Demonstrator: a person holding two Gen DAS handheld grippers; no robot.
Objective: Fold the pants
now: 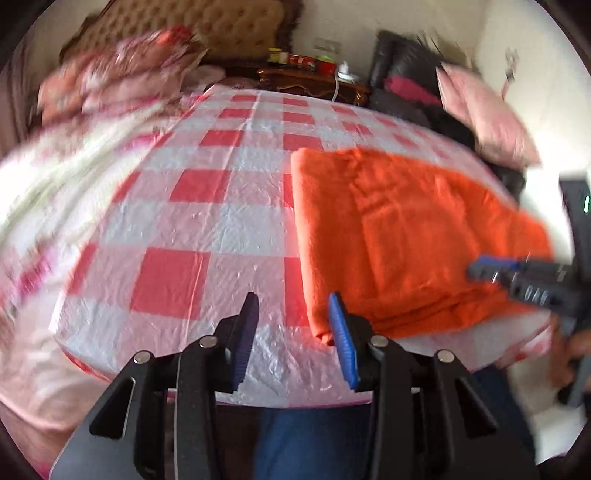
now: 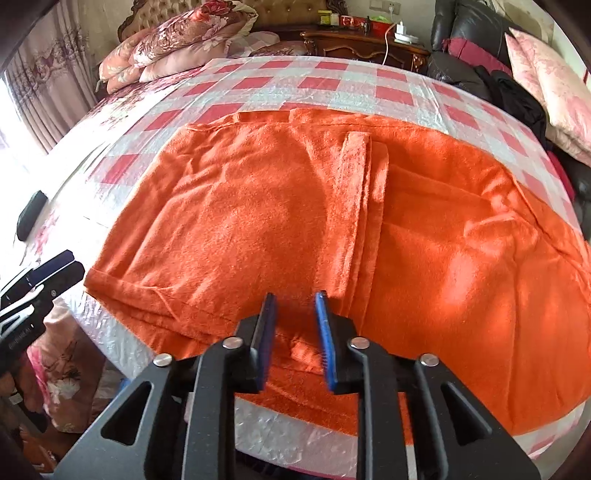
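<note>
Orange pants [image 2: 295, 221] lie folded flat on a red and white checked sheet [image 2: 332, 81] on the bed. They also show in the left wrist view [image 1: 399, 236], to the right. My left gripper [image 1: 293, 306] is open and empty, hovering over the sheet just left of the pants' near left corner. My right gripper [image 2: 295, 302] is open and empty, just above the pants' near edge. The right gripper also shows at the right of the left wrist view [image 1: 495, 271], over the pants. The left gripper shows at the left edge of the right wrist view [image 2: 62, 266].
Floral quilts and pillows [image 2: 177, 44] are piled at the bed's far left. A wooden nightstand [image 2: 369, 40] with small items stands behind. A black sofa [image 2: 472, 33] with pink cushions [image 2: 546, 81] is at the right. A dark case [image 2: 31, 214] lies at the left.
</note>
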